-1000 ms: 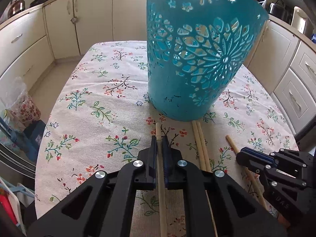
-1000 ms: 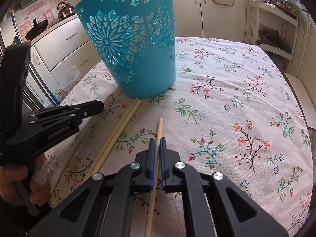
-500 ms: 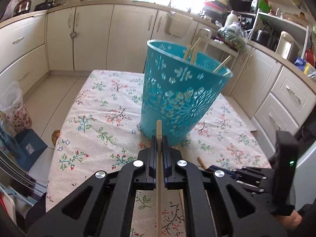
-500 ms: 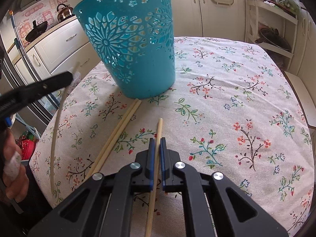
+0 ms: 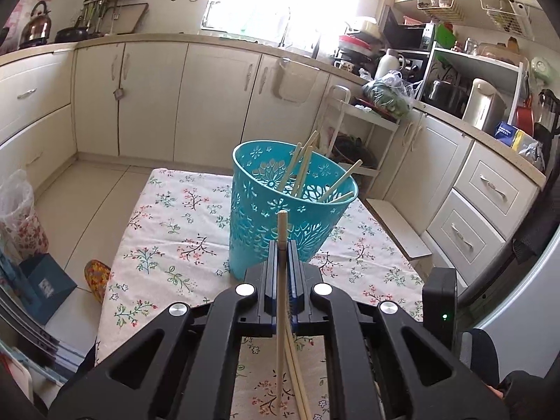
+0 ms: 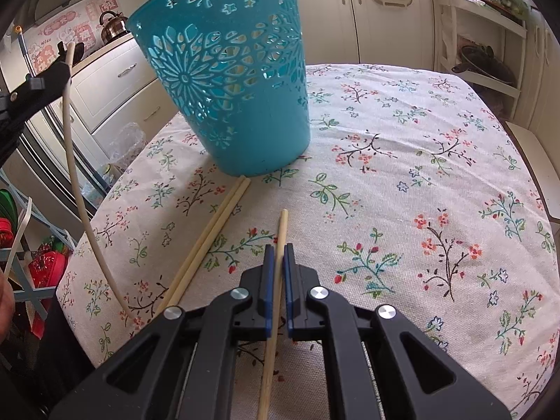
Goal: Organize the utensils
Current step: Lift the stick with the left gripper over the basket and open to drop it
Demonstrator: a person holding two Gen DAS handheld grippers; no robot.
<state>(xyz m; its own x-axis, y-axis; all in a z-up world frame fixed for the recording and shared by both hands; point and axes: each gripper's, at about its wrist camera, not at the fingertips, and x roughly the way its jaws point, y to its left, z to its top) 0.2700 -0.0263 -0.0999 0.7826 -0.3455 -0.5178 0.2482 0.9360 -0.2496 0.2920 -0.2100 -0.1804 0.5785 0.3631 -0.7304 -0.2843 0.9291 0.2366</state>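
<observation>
Your left gripper (image 5: 281, 250) is clamped on one chopstick (image 5: 281, 280), held up off the table on the near side of the teal basket (image 5: 266, 217); the stick's tip sits in front of the basket wall, below its rim. From the right wrist view the same stick hangs down from the left gripper (image 6: 66, 59) to the left of the basket, lower end close to the tablecloth (image 6: 402, 112); can't tell if it touches.

Your right gripper (image 6: 278, 255) is clenched on a second chopstick (image 6: 276, 273), low over the cloth, near side of the basket, tip pointing toward the basket base but well short of it.

Basket stands upright on the floral tablecloth. Several chopsticks (image 5: 301, 171) already lean inside it, ends sticking above the rim.

Loose pair of chopsticks (image 6: 210, 241) lies flat on the cloth, side by side, far ends right at the basket's base, running back toward you, left of your right gripper.
</observation>
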